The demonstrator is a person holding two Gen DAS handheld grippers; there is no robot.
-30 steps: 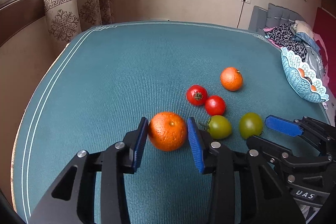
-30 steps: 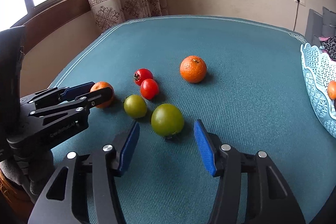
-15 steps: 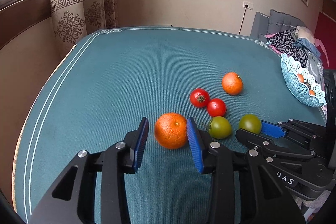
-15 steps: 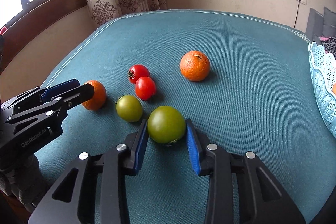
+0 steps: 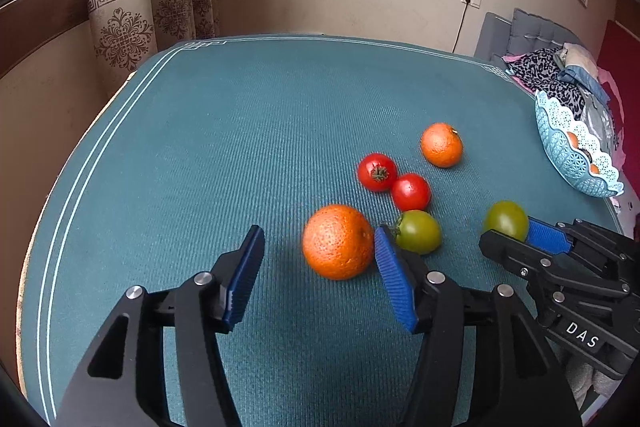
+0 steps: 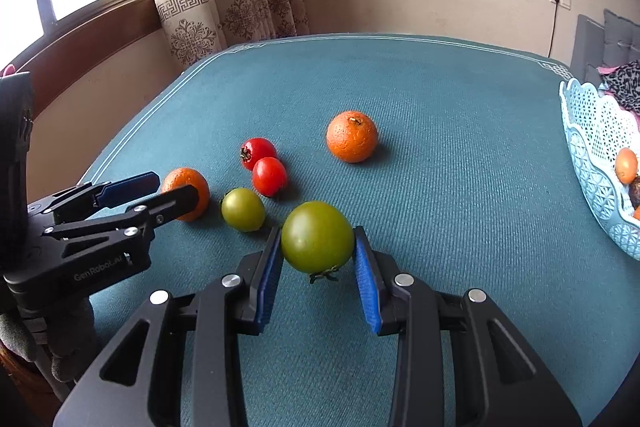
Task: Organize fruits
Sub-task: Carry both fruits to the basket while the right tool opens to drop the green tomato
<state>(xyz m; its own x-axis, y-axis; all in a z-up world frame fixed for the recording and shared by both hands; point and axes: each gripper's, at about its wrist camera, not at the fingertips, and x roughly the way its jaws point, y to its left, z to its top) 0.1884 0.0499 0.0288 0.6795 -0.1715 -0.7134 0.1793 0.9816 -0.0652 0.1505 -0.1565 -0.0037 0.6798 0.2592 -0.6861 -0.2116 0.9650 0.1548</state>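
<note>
My right gripper [image 6: 316,259] is shut on a large green tomato [image 6: 317,237] and holds it just above the teal table; it also shows in the left wrist view [image 5: 505,220]. My left gripper [image 5: 320,267] is open around an orange [image 5: 338,241]; the right pad touches it and the left pad stands apart. A smaller green tomato [image 5: 418,231], two red tomatoes [image 5: 377,171] [image 5: 411,191] and a second orange [image 5: 441,144] lie on the table behind it.
A light blue lattice basket [image 6: 596,163] with fruit inside stands at the table's right edge, also in the left wrist view [image 5: 568,147]. A curtain and window are at the back left. Clothes lie on a sofa at the right.
My right gripper closed on the large green tomato and lifted it slightly. My left gripper shifted left, so the orange now sits against its right pad.
</note>
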